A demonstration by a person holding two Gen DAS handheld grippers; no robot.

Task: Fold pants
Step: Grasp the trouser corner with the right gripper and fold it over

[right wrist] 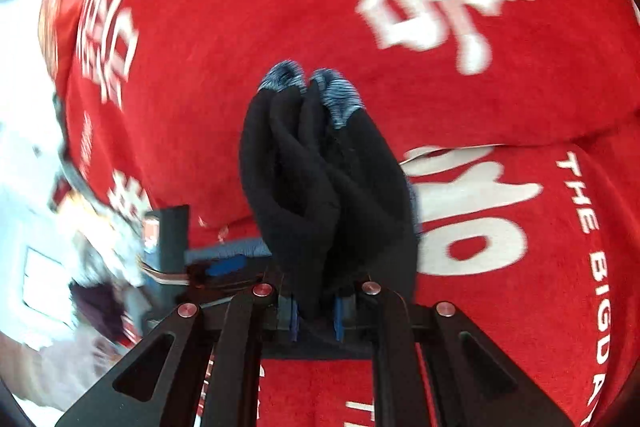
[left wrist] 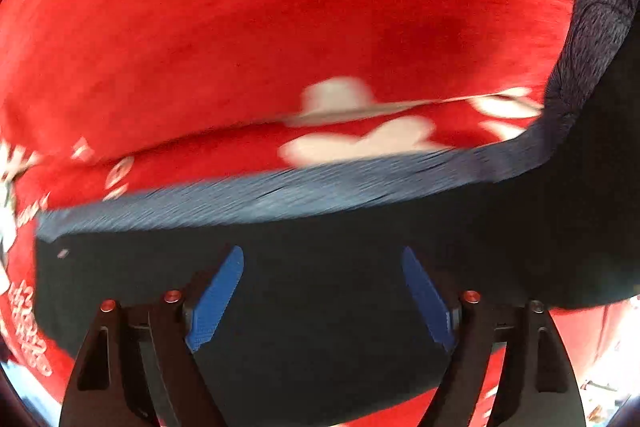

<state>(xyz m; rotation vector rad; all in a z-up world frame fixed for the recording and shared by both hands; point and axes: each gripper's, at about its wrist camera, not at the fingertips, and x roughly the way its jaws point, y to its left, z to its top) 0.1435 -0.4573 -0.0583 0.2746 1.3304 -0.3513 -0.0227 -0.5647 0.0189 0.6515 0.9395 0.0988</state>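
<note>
A red cloth point(left wrist: 240, 27) printed with white characters is covering the whole work surface, filling both views; in the right wrist view it point(right wrist: 248, 39) is carrying large white lettering on the far side and smaller Latin letters along the right edge.

The pants point(left wrist: 320, 287), dark navy with a lighter blue-grey lining band along the far edge, are lying spread across the near half of the left wrist view, with the band curving up toward the far right corner. In the right wrist view a bunched part of the pants point(right wrist: 324, 187) is standing up in folds from between the fingers, its blue-grey tips showing at the far end.

The left gripper point(left wrist: 322, 259) is hovering over the dark fabric with its blue pads point(left wrist: 218, 299) spread wide apart, released and holding nothing. The right gripper point(right wrist: 316, 311) is clenching the gathered pants, its blue pads point(right wrist: 338, 319) pressing in on the bundle from both sides.

At the near left of the right wrist view, blurred clutter point(right wrist: 100, 255) is lying beyond the cloth's edge; its items cannot be made out.
</note>
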